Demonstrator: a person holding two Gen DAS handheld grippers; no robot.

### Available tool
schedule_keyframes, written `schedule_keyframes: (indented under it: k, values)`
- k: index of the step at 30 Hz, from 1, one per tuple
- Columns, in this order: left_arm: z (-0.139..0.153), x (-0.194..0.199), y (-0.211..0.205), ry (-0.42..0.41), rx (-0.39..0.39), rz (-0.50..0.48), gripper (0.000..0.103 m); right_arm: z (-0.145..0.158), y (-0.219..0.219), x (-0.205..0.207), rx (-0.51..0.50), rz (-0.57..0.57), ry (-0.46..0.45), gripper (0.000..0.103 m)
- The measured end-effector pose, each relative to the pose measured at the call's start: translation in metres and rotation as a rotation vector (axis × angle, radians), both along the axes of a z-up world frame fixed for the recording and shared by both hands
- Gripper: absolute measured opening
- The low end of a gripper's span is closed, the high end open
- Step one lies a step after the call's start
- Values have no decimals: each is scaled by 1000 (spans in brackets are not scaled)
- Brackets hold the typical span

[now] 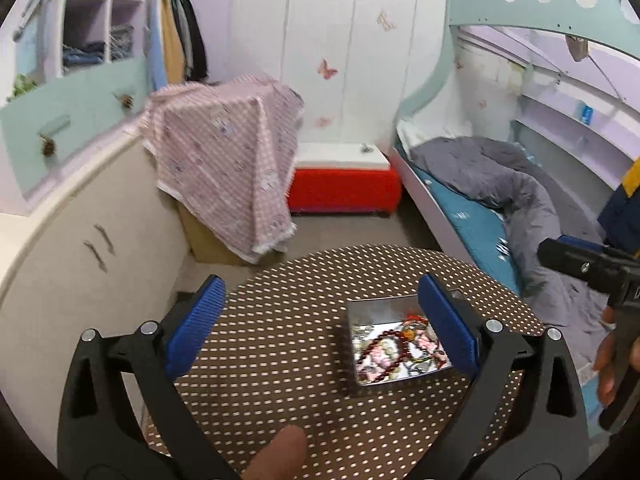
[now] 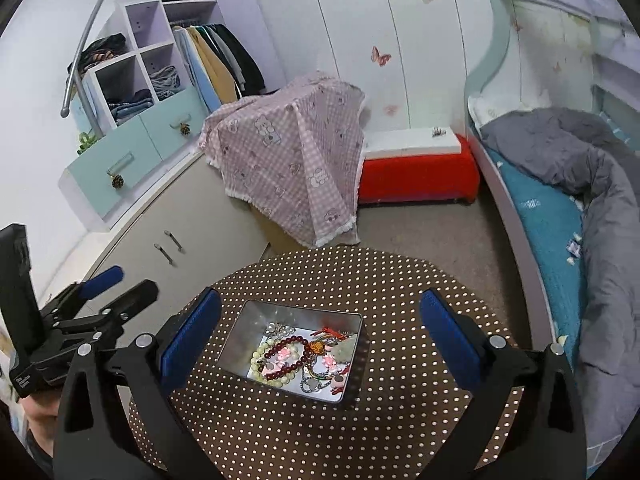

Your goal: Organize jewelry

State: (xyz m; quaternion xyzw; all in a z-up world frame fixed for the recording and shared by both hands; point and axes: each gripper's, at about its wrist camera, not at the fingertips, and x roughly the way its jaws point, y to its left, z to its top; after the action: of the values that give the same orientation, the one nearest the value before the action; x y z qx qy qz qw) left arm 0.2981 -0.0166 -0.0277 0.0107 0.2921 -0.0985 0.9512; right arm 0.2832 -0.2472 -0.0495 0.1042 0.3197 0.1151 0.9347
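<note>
Tin [image 2: 240, 334]: shiny bare metal, mirror-like inside. Beads [image 2: 286, 364]: glossy, probably plastic. Table cover [image 2: 320, 432]: matt dotted cloth. Gripper pads [image 2: 192, 330]: ribbed blue rubber-like.

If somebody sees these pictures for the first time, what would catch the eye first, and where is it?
The metal tin at the middle of the round polka-dot table draws the eye first: it is full of jewelry, with a dark red bead bracelet lying on top. Both blue-padded tongs, right and left, are open above the table. Behind stands a red bench.
</note>
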Motion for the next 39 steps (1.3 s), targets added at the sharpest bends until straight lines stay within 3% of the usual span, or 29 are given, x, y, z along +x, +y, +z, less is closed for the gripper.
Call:
schedule_keyframes:
  k: [5,11,26,39]
  values:
    - [19,-35,3,-86,62,47,96,18,6,-26,-24,-12,-53,96]
    - [28,-80,6,-153,60,62,97,31,17,-76,-81,-29,-134,96]
    - [33,-182,5,-270,50,106,97,17,33,-178,-142,-159,-266,96]
    - [41,-242,8,-382,59,170,97,10,57,-223,-220,-201,-332,96]
